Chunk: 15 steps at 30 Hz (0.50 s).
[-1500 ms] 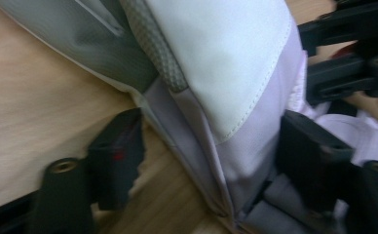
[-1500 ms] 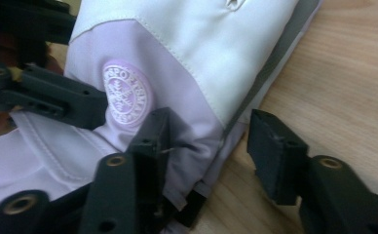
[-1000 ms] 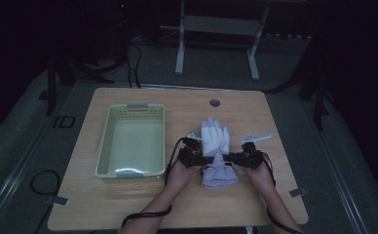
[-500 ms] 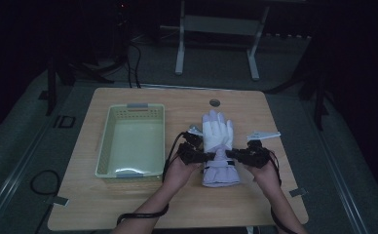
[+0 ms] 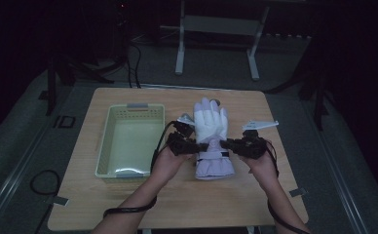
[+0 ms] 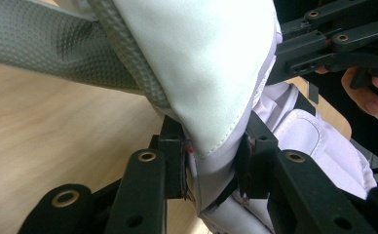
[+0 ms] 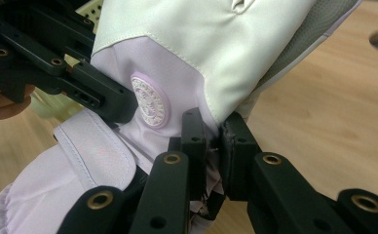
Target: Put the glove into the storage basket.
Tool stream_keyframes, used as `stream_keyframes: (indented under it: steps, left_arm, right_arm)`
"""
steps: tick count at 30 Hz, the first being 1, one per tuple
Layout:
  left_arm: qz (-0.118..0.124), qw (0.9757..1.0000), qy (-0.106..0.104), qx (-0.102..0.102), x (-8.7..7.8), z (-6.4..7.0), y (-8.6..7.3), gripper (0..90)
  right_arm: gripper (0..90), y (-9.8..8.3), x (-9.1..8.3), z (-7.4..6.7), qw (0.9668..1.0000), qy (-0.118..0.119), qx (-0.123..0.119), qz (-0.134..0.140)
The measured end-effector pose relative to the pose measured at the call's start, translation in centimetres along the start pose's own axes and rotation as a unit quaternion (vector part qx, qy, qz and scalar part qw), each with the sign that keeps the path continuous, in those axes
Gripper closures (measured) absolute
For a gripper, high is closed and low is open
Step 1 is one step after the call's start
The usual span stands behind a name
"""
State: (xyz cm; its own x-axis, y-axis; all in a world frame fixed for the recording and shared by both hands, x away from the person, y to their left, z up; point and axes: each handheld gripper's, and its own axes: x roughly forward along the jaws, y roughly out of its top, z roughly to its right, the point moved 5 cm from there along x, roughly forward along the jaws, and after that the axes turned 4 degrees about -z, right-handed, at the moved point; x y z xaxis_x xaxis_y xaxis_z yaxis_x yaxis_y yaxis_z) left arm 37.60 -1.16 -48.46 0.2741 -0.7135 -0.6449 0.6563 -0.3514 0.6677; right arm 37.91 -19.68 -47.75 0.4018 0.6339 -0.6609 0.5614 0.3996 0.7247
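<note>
On the wooden table [image 5: 128, 204], a pale green basket [image 5: 110, 146] sits at nine o'clock of my white-and-lilac ski glove [image 5: 210, 129]. My left gripper [image 5: 191, 145] and right gripper [image 5: 230, 144] each pinch its wrist, from nine and three o'clock.

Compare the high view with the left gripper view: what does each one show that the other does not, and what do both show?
The high view alone shows the pale green plastic basket beside the work, and the person's forearms. The left gripper view alone shows the grip up close: the left gripper has its black fingers pinching the glove's wrist edge, and the grey textured palm side. Both show the white and lilac padded winter glove, the wooden table and the right gripper on the glove's other side.
</note>
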Motion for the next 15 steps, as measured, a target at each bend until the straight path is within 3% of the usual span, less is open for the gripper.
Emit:
stream_keyframes:
  steps: [6,8,9,15]
  left_arm:
    - [0.007,0.9998,0.018,0.003,-3.0,-1.0,0.5,69.3]
    - [0.007,0.9998,0.018,0.003,-3.0,-1.0,0.5,69.3]
    - [0.011,0.9995,0.029,0.004,-4.6,-1.8,0.5,69.3]
    - [0.019,0.9992,0.032,-0.013,-6.5,-3.6,-0.3,69.3]
  right_arm:
    - [82.2,2.8,0.6,-1.6,0.9998,0.004,-0.019,0.006]
    - [82.2,3.2,0.8,-1.9,0.9997,0.004,-0.021,0.007]
    - [82.2,4.2,1.3,-2.5,0.9995,0.006,-0.029,0.008]
    - [82.3,6.2,3.1,-3.9,0.9992,0.018,-0.036,-0.001]
